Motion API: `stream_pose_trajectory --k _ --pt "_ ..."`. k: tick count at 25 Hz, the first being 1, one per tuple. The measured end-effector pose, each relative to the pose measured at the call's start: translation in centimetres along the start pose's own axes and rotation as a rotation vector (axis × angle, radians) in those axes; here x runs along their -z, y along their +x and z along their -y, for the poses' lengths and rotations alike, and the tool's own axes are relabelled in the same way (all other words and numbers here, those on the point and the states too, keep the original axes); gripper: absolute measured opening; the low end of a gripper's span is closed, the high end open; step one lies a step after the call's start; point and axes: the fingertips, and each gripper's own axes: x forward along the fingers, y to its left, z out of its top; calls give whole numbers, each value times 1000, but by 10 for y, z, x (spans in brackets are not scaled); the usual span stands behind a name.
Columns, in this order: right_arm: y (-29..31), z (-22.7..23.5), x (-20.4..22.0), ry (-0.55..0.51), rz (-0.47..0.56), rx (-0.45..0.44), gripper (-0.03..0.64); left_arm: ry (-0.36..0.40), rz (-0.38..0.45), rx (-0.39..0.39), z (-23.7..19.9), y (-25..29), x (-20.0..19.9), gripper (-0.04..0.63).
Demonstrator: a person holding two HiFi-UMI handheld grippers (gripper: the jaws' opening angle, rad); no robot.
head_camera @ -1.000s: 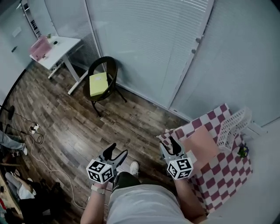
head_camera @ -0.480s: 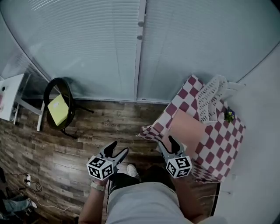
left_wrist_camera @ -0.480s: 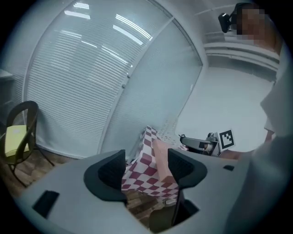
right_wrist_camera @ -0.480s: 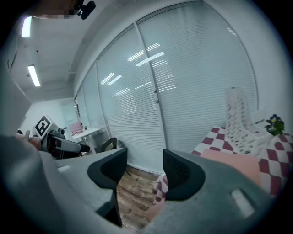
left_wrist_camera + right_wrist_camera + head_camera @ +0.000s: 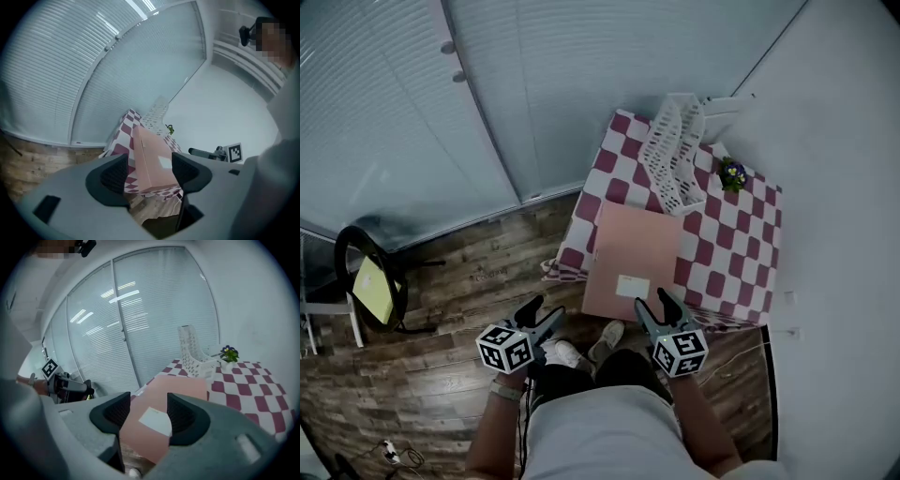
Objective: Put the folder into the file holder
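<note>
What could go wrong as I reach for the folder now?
The folder lies flat with its near end past the table edge; pressing it with the open right gripper could tip it to the floor. The plant stands beside the file holder, so swinging the folder in might knock it.

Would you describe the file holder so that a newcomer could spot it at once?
Find the table draped in red-and-white checks in the corner. At its far end, beyond the flat pink folder, stands the file holder, beside a small flowering plant. It is the only white openwork thing there.
</note>
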Motion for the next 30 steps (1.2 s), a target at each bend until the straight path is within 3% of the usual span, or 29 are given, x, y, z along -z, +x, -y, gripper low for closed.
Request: stream_pose_trajectory --k 7,12,16,21,23,24,26,27,30 --pt "-25 61 30 96 -23 132 236 -76 -126 76 -7 73 25 287" --pt "-47 89 56 147 -52 216 237 -201 -197 149 -17 112 49 291" --pt "-61 107 75 189 -70 266 238 -259 -241 171 -28 137 67 310" --pt "-72 120 92 222 -88 300 236 -385 -266 285 -29 154 76 342" --pt "-75 123 97 228 -96 308 236 -438 -309 265 -35 153 85 342" --pt "-77 123 100 229 -100 311 236 -517 -317 284 -30 153 89 342" --pt "-80 125 103 231 -106 317 238 -692 -295 394 -9 159 88 342" --pt "-81 126 105 234 -109 320 238 -718 -288 436 -3 163 87 342" --pt "-84 130 108 253 -108 324 237 -693 -300 513 7 172 89 342"
